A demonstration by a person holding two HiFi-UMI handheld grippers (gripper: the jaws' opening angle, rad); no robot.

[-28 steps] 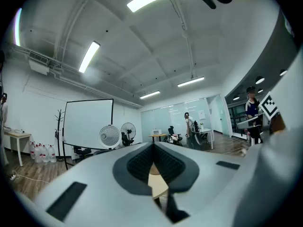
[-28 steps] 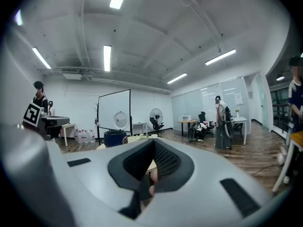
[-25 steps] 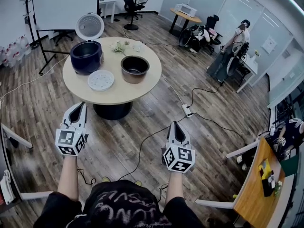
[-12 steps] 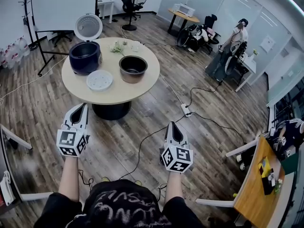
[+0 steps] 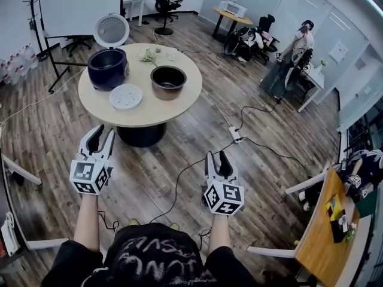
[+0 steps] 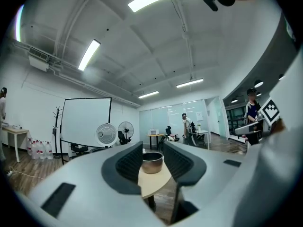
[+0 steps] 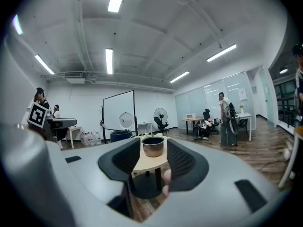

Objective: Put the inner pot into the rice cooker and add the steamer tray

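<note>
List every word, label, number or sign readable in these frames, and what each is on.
No text reads clearly.
Print on shirt: pale scrawled lettering, too distorted to read.
The wall notice: too small.
Markers on left gripper and right gripper: square codes, no letters; both jaws have just been opening, nothing held.

A round wooden bench (image 5: 157,113) stands on a plank floor (image 5: 54,142). A small sprig of flowers (image 5: 149,55) lies near its twelve o'clock edge. From the bench, a whiteboard (image 5: 78,5) stands at eleven o'clock and a fan (image 7: 161,113) at twelve. A person (image 5: 293,55) stands well apart at two. A power strip (image 5: 234,137) with a black cable (image 5: 190,164) lies on the floor at four o'clock.
</note>
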